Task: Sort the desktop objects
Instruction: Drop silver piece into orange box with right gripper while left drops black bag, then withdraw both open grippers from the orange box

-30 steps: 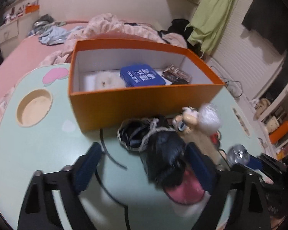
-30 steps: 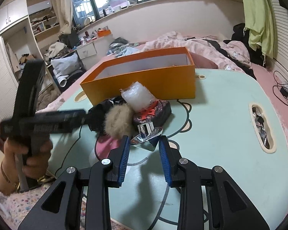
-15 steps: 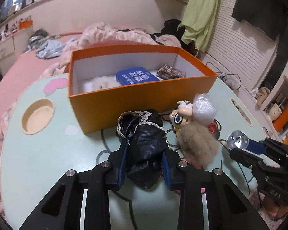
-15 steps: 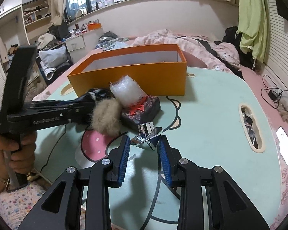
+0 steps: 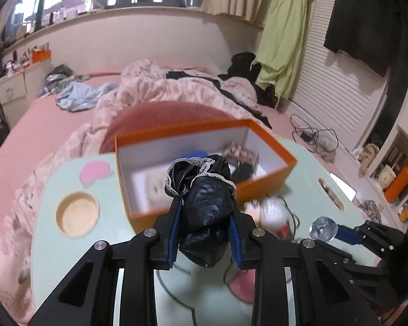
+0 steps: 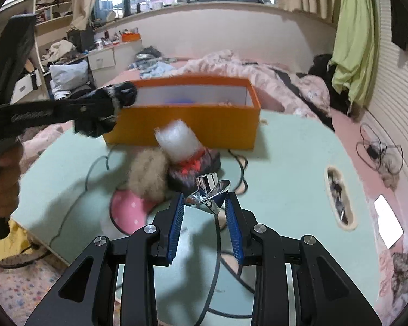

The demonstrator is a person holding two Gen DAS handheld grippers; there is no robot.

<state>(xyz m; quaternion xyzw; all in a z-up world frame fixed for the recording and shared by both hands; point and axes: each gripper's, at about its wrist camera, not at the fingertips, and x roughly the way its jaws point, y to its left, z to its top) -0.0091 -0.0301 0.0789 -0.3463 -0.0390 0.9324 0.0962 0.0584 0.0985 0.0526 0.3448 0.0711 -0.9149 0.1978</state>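
Observation:
My left gripper [image 5: 204, 209] is shut on a black leather pouch with lace trim [image 5: 201, 176], held in the air in front of the open orange box [image 5: 269, 182]. In the right wrist view that left gripper [image 6: 108, 106] hangs by the box's [image 6: 182, 127] left end. My right gripper [image 6: 205, 209] is shut on a shiny chrome funnel-shaped piece [image 6: 209, 188] just above the table; the left wrist view also shows this piece [image 5: 322, 225]. On the table lie a beige fur ball [image 6: 149, 174], a bubble-wrap bundle [image 6: 178, 141] and a dark red-patterned pouch [image 6: 197, 169].
The mint-green table [image 6: 285, 163] has a round recess [image 5: 77, 213] at left and a slot [image 6: 338, 195] at right. A blue tin [image 5: 194, 153] and a small patterned carton [image 5: 242, 154] lie in the box. A person's hand [image 6: 0, 184] grips the left tool. Behind lies a bed.
The left gripper closed on the black pouch and lifted it off the table, up to the box's front wall. The right gripper kept its hold on the chrome piece and barely moved.

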